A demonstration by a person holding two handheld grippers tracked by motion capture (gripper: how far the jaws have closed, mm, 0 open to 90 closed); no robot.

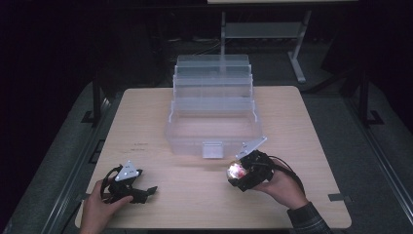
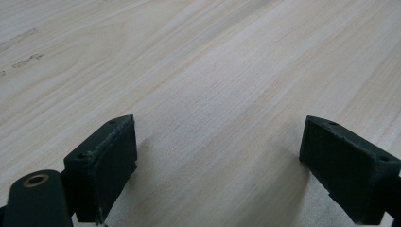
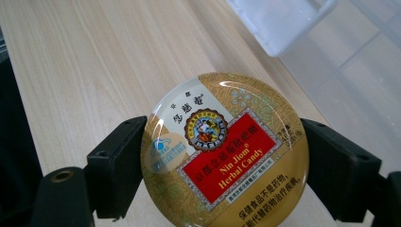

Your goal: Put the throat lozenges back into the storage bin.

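Note:
A round gold candy tin with a red "Nin Jiom Herbal Candy" label sits between the two black jaws of my right gripper, which is shut on its rim. In the high view the candy tin glints at the tip of the right gripper, just in front of the clear plastic box. My left gripper rests low over the table's front left part, held by a hand. Its jaws stand wide apart over bare wood in the left gripper view, and the left gripper is open.
The clear tiered box has its lid up and its trays stepped back; its front latch faces me. The light wooden table has bare room at left and right. A metal stand stands behind the table on the dark floor.

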